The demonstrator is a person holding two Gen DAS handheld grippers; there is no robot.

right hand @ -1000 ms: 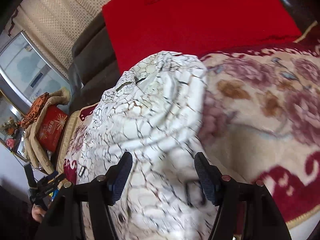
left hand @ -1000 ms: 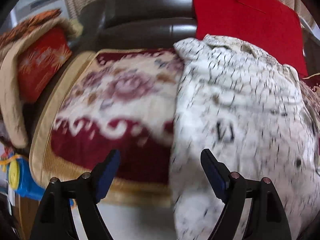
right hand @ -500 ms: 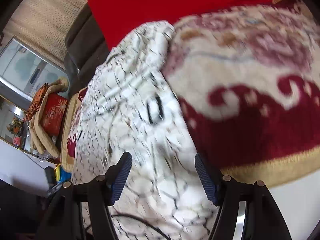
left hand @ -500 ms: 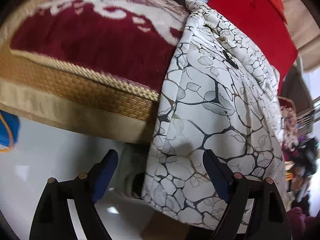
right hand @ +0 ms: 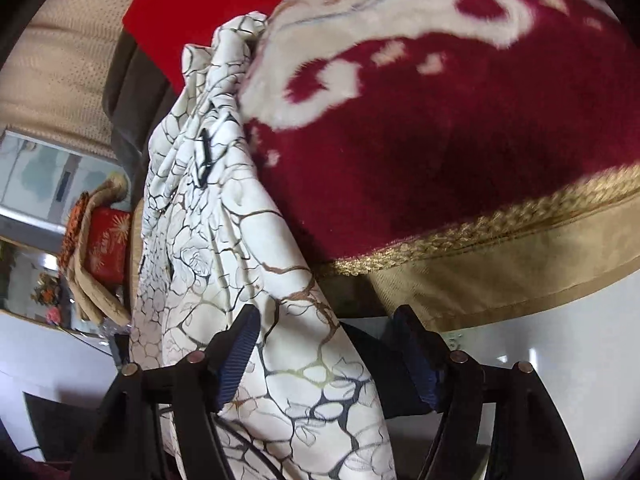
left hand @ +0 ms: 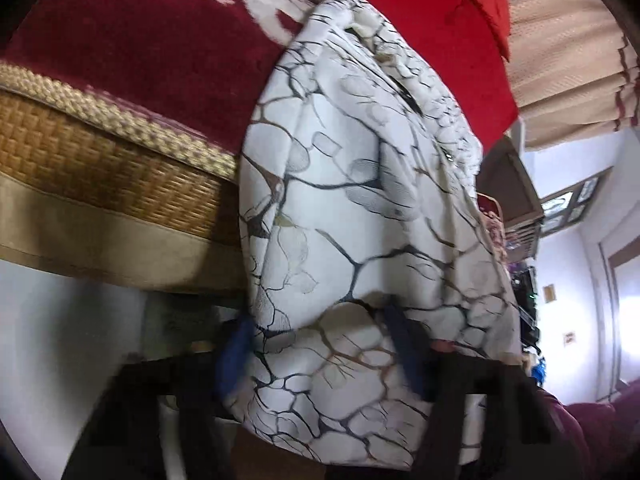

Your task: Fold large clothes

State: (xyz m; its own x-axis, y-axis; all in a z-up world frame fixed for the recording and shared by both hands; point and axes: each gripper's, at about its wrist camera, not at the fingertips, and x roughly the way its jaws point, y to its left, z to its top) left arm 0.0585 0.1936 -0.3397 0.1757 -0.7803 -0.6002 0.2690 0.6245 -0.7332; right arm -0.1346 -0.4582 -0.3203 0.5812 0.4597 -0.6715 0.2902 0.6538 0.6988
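A large white garment with a dark cracked-vein print hangs over the front edge of a sofa seat, its top lying on the seat and its lower part draping toward the floor. In the left wrist view my left gripper is open, and the hanging hem sits between its blue-padded fingers. The garment also shows in the right wrist view. My right gripper is open, with the cloth's lower right edge against its left finger pad.
The seat carries a dark red and cream floral cover with a gold woven border. A red cloth drapes the sofa back. A red cushion lies on the armrest. White floor lies below.
Both grippers dropped from the seat top down past the front edge and moved in on the hanging hem. The cloth now lies between the left fingers and against the right gripper's left finger.
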